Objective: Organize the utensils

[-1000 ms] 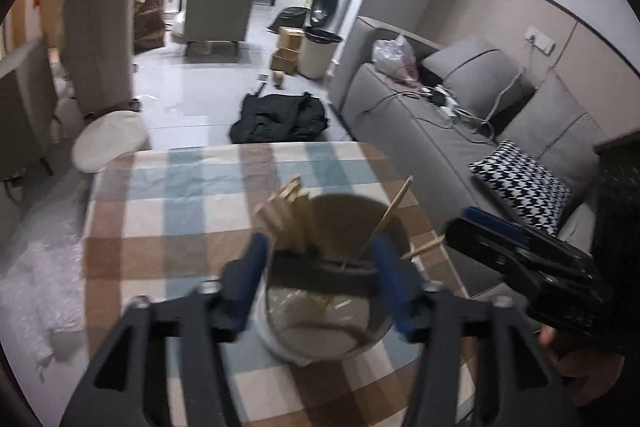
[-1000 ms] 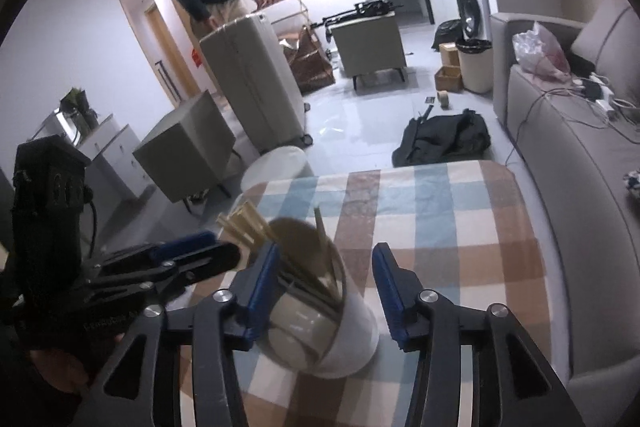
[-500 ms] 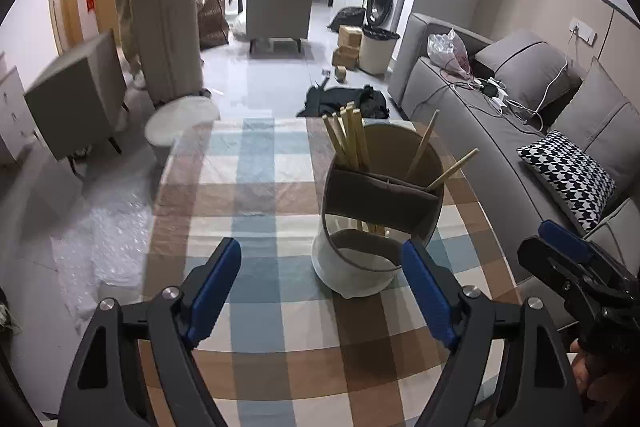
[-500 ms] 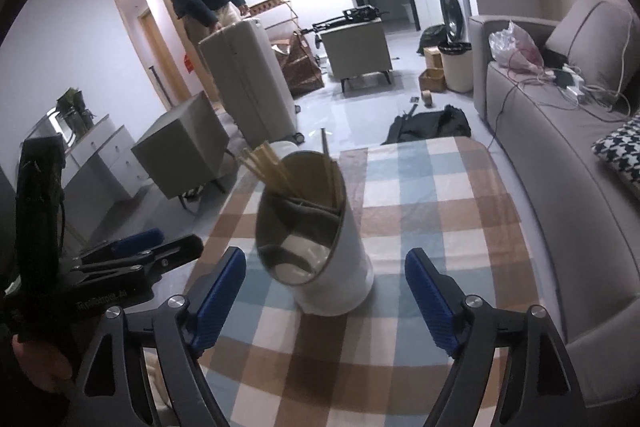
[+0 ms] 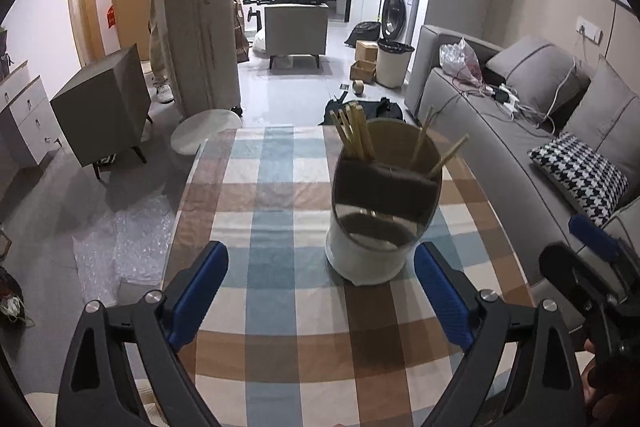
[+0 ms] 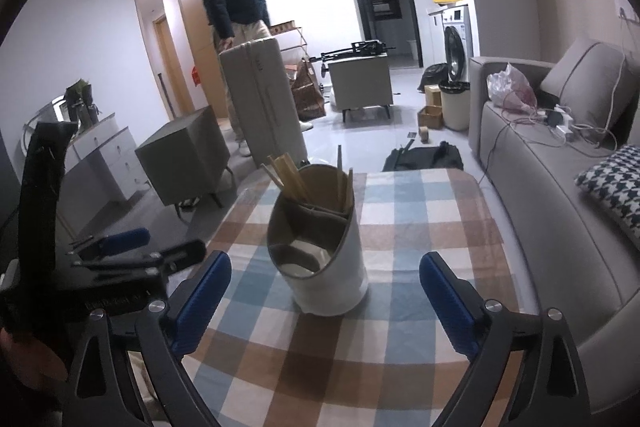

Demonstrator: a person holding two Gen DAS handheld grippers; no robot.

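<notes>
A white round utensil holder [image 5: 366,255] [image 6: 332,279] with inner dividers stands upright on the checked tablecloth [image 5: 280,227] [image 6: 420,235]. Several wooden chopsticks [image 5: 354,135] [image 6: 288,173] lean in its far compartments. My left gripper [image 5: 320,291] sits back from the holder, its jaws opening wide, with nothing between its blue pads. My right gripper [image 6: 324,299] is likewise drawn back with jaws opening, and the holder stands free beyond the pads. Each gripper shows at the edge of the other's view.
A grey sofa [image 5: 500,131] [image 6: 540,179] runs along the table's right side with a houndstooth cushion [image 5: 580,171]. Beyond the table a person [image 6: 236,7] stands by a tall suitcase [image 5: 200,39]. A grey cabinet [image 5: 104,103], a dark bag [image 6: 424,157] and bubble wrap [image 5: 120,247] lie on the floor.
Both grippers released the utensil holder, spread their jaws and pulled back from it. The holder stands free on the cloth.
</notes>
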